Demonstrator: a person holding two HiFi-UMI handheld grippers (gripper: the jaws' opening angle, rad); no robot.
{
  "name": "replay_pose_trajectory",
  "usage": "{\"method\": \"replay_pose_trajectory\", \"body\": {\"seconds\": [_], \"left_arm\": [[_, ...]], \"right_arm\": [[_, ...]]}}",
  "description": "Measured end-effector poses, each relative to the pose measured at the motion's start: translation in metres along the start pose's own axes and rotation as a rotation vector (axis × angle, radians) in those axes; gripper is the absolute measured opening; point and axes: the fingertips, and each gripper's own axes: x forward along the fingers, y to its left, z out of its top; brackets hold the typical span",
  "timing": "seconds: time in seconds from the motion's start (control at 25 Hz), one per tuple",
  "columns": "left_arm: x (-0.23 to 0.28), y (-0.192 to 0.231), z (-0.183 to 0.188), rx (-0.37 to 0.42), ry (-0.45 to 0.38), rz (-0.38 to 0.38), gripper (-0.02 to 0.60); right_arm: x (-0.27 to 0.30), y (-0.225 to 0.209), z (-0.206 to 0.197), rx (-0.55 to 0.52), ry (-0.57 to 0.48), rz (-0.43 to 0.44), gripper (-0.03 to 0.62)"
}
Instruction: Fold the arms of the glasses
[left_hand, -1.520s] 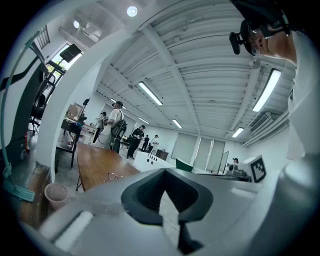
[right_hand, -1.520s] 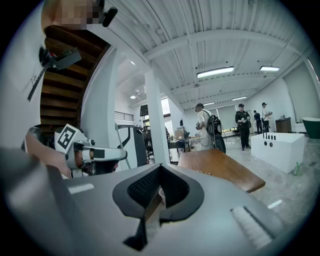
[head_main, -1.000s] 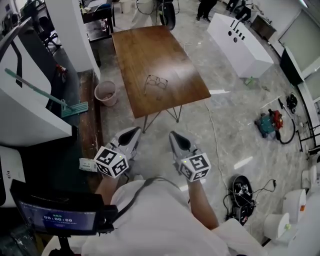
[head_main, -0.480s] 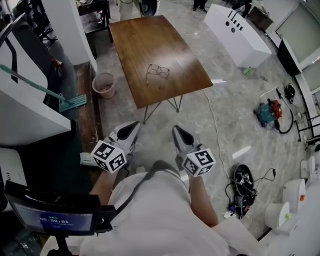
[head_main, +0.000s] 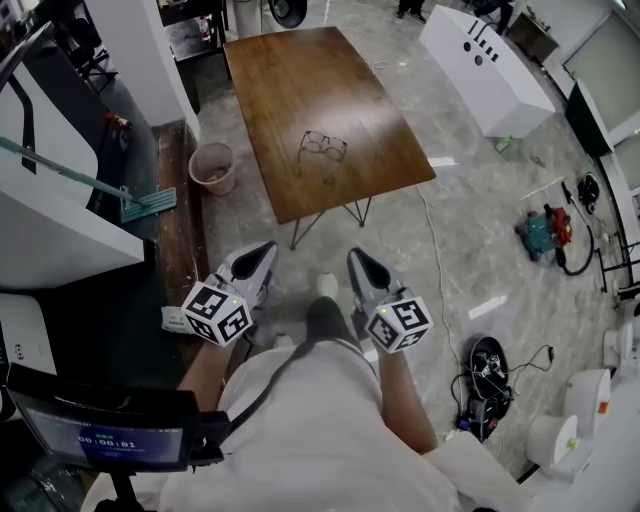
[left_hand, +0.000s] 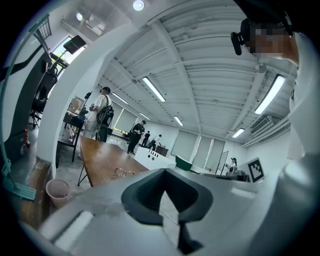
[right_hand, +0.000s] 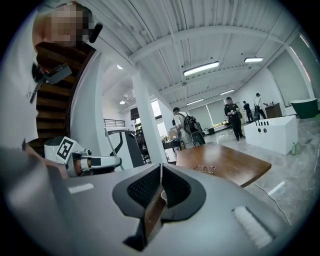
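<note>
1. Both tools are empty with their jaws pressed together. The left gripper (head_main: 263, 248) and right gripper (head_main: 356, 256) are held level in front of the person, well short of the table (head_main: 290, 75).
2. The glasses (head_main: 323, 147) lie on the table, midway across its width and nearer the near edge. Their arms look still spread.
3. Risk: if the jaws reach the glasses still shut, they would likely shove the light wire frame along the smooth wood, perhaps off the near edge.
4. Risk: a pinch on a lens or the thin bridge could bend the frame or make it skid away.
5. Risk: the white cable (head_main: 431, 262) on the floor near the table's near right corner could catch a foot.
6. Since a second ago, a shoe (head_main: 326, 285) has appeared between the grippers. The jaws have stayed shut and the glasses look unmoved on the table.
</note>
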Motion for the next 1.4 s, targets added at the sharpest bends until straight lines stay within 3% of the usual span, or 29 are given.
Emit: {"method": "replay_pose_trajectory", "body": {"seconds": [0.32, 0.84, 1.2, 1.4], "left_arm": [[0.084, 0.028, 0.023, -0.018, -0.014, 0.020, 0.003], [0.215, 0.075, 0.049, -0.043, -0.032, 0.134, 0.005], [0.243, 0.107, 0.054, -0.049, -0.038, 0.230, 0.005], [0.240, 0.136, 0.048, -0.062, -0.014, 0.267, 0.005]], "right_arm": [[0.071, -0.068, 0.028, -0.070, 0.053, 0.098, 0.010], [0.182, -0.182, 0.052, -0.183, 0.199, 0.288, 0.017], [0.243, -0.225, 0.045, -0.261, 0.277, 0.346, 0.018], [0.286, -0.235, 0.026, -0.386, 0.341, 0.333, 0.031]]}}
